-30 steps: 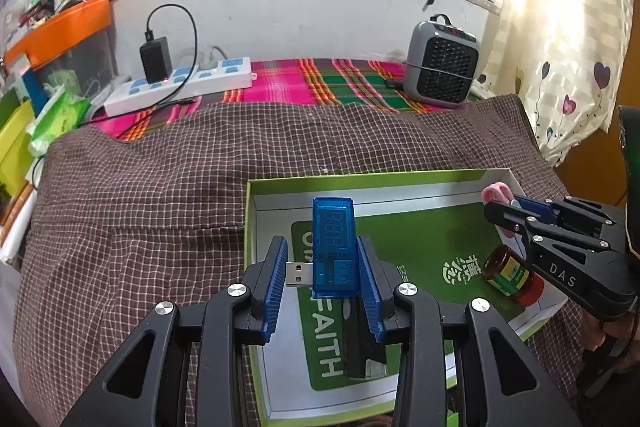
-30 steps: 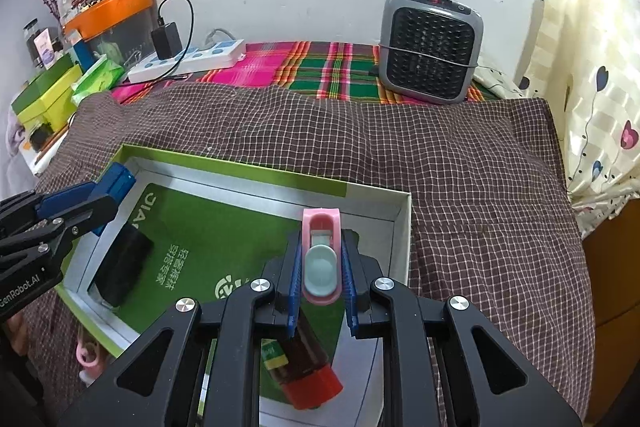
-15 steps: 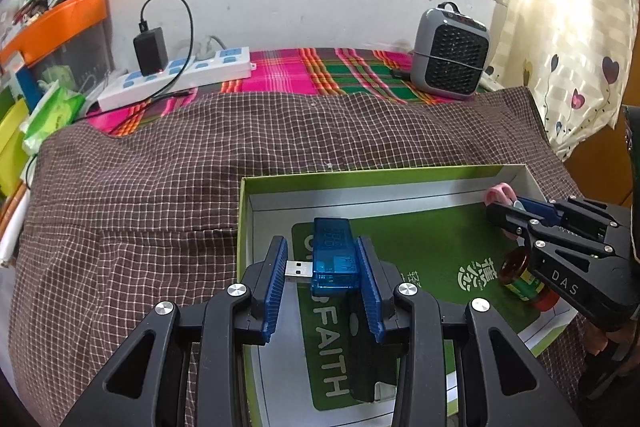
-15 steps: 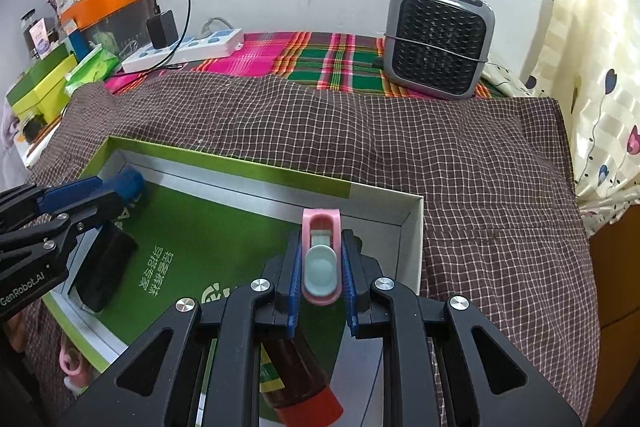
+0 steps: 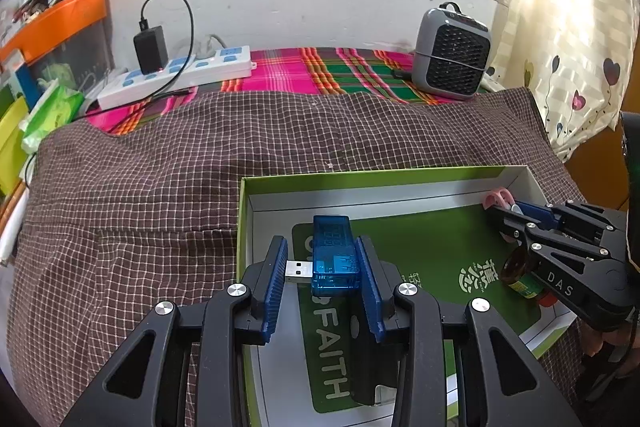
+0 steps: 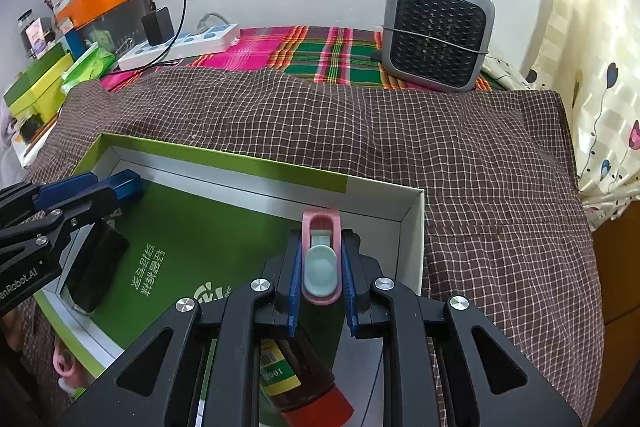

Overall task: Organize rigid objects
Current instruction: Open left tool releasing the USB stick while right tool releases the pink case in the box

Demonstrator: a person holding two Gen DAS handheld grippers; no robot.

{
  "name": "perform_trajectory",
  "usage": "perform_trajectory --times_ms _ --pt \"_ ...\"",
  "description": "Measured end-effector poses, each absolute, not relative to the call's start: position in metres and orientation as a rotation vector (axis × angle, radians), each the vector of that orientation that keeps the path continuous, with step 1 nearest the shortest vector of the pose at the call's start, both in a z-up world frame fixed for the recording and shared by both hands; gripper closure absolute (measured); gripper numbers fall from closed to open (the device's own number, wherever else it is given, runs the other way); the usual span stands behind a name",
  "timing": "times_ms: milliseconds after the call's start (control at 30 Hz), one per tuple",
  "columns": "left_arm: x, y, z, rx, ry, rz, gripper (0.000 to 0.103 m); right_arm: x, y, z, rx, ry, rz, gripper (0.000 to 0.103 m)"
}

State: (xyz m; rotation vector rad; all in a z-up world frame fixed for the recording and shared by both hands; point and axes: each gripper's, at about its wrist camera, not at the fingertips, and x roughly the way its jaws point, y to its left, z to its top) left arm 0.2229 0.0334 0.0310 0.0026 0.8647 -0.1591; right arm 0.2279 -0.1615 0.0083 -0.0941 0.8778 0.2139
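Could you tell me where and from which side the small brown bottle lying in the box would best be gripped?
The brown bottle lies on its side in the green box, red cap pointing toward the near edge. Probably best to come from above and close across the labelled body, jaws square to its length: the flanks are bare and the cap narrower.

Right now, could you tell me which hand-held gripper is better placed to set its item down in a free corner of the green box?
Right, probably: the right hand-held gripper holds its pink clip by the shallow green cardboard box's bare far corner.
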Motion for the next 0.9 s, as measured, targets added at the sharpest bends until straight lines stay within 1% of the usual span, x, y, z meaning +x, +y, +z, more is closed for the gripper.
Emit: perform_trajectory --times_ms 400,533,600,733,900 --pt "0.2209 0.0324 0.0317 0.001 0.867 -0.159 0.069 0.2290 -0.1603 0.0079 -0.097 0.883 0.213 0.083" --pt "0.2196 0.0318 0.0324 -0.002 0.868 -0.161 0.069 0.2273 -0.1606 0.0084 -0.093 0.878 0.215 0.077" --pt "0.2193 0.0315 0.0327 0.000 0.867 -0.160 0.069 0.2263 -0.1606 0.0088 -0.092 0.877 0.217 0.073" --pt "0.2176 0.0313 0.0344 0.001 0.864 -0.159 0.069 0.2240 -0.1602 0.0102 -0.093 0.872 0.218 0.069" --pt "0.2143 0.0317 0.0382 0.000 0.855 -0.154 0.068 0.2205 -0.1606 0.0128 -0.089 0.865 0.209 0.062"
